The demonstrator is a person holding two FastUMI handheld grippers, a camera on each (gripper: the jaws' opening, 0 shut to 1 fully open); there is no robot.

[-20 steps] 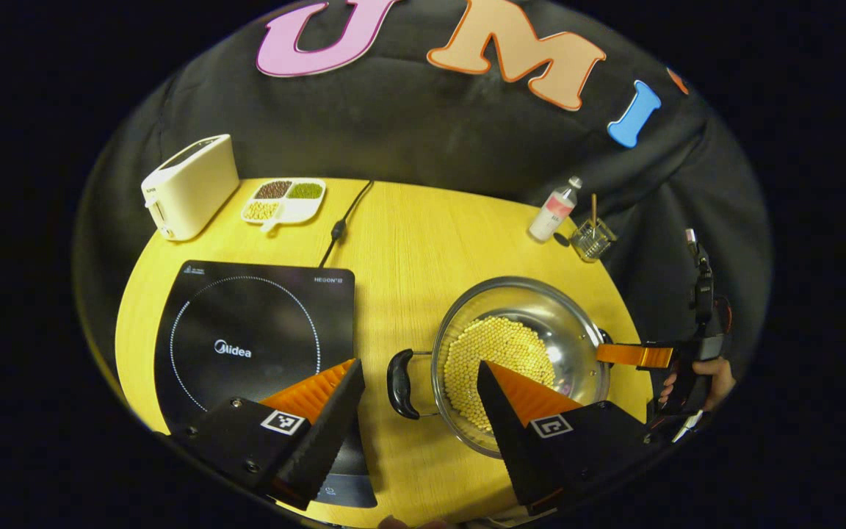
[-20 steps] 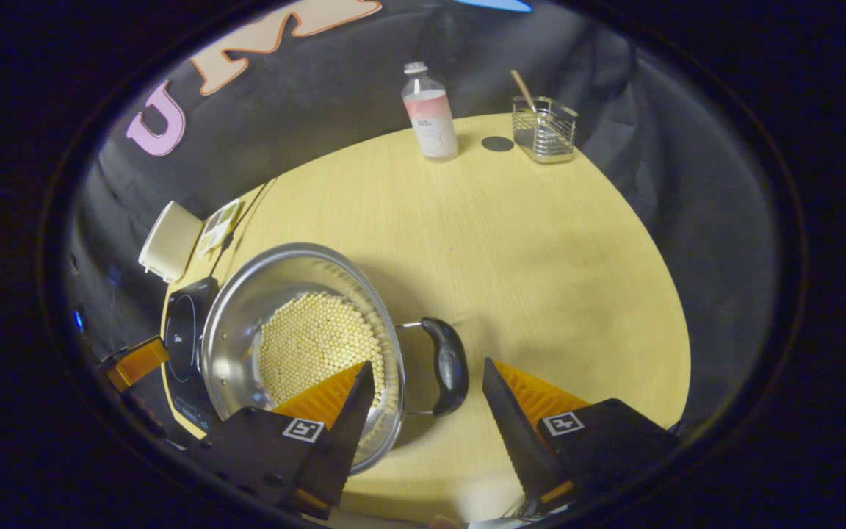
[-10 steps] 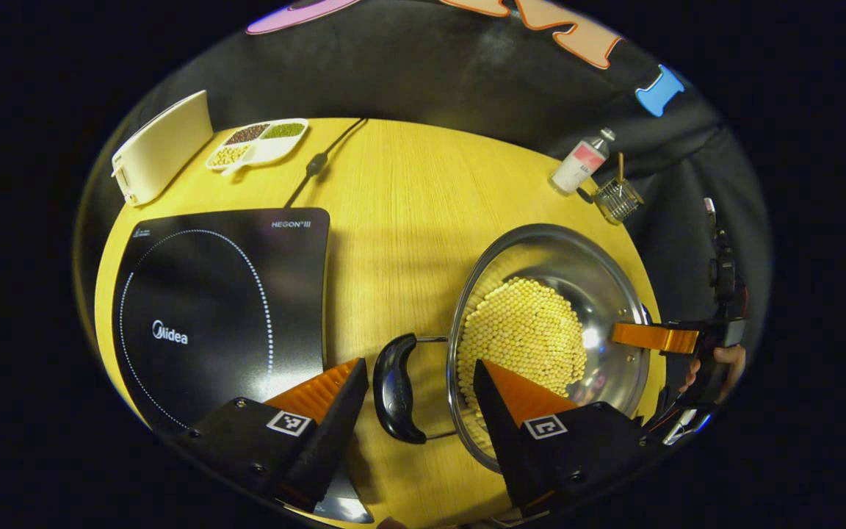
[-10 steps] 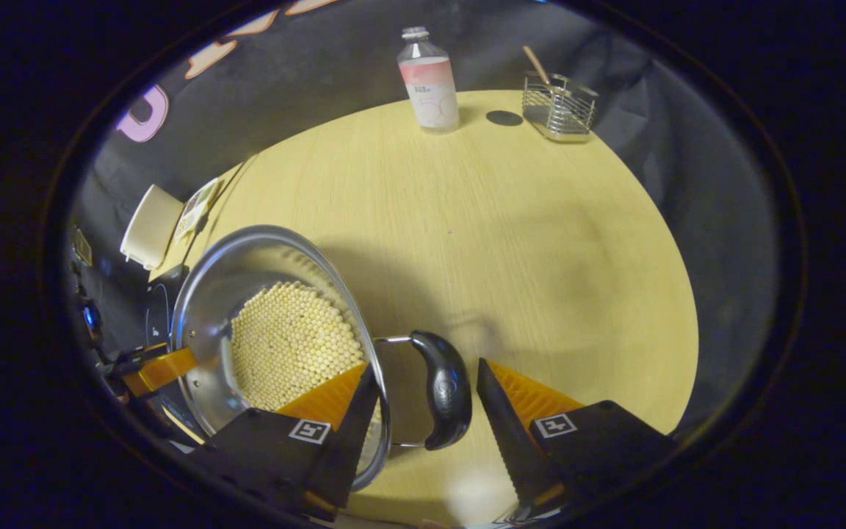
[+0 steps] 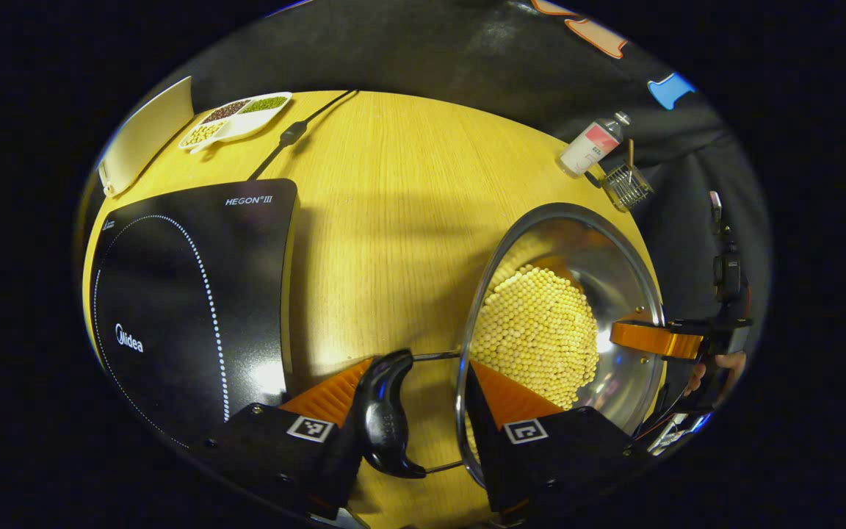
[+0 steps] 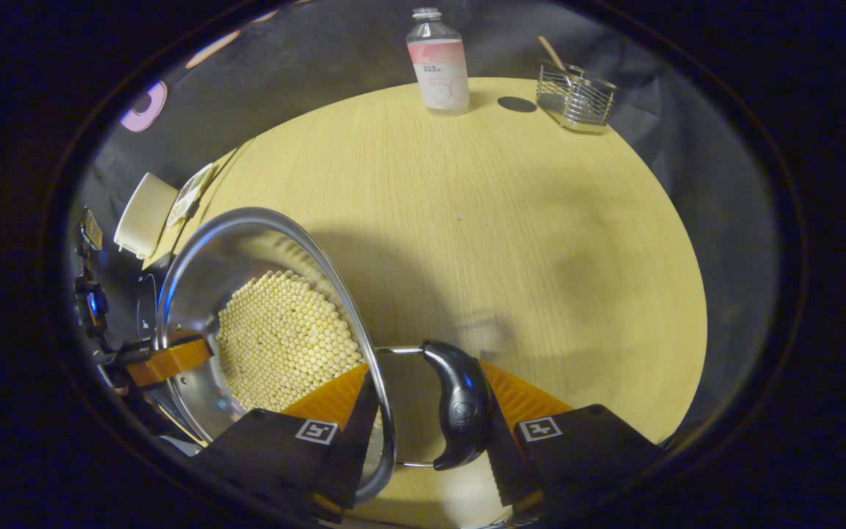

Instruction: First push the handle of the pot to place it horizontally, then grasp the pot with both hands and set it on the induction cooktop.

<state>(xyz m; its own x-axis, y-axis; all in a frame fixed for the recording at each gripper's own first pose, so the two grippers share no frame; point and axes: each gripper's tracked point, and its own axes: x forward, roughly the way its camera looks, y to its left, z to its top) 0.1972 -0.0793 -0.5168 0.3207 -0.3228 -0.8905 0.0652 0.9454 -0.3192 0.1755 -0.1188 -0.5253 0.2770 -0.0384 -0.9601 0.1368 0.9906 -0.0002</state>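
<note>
A steel pot (image 5: 577,242) holding yellow beans (image 5: 540,330) stands on the wooden table (image 5: 393,220), to the right of the black induction cooktop (image 5: 188,294). My left gripper (image 5: 419,371) is narrowed around the pot's black left handle (image 5: 385,419): one finger lies outside the handle, the other inside the rim. In the right gripper view, my right gripper (image 6: 429,375) grips the pot (image 6: 247,242) the same way at its right handle (image 6: 463,408). Both handles lie level. Each view also shows the other gripper at the pot's far side.
A white toaster (image 5: 144,136) and a divided dish of beans (image 5: 236,117) sit at the table's far left, with the cooktop's cable (image 5: 291,136) beside them. A bottle (image 6: 439,62) and a wire basket (image 6: 576,95) stand at the far right edge.
Both grippers moved forward and down until each straddles a handle and the rim. Their fingers have drawn closer together around the handles. The pot stays on the table.
</note>
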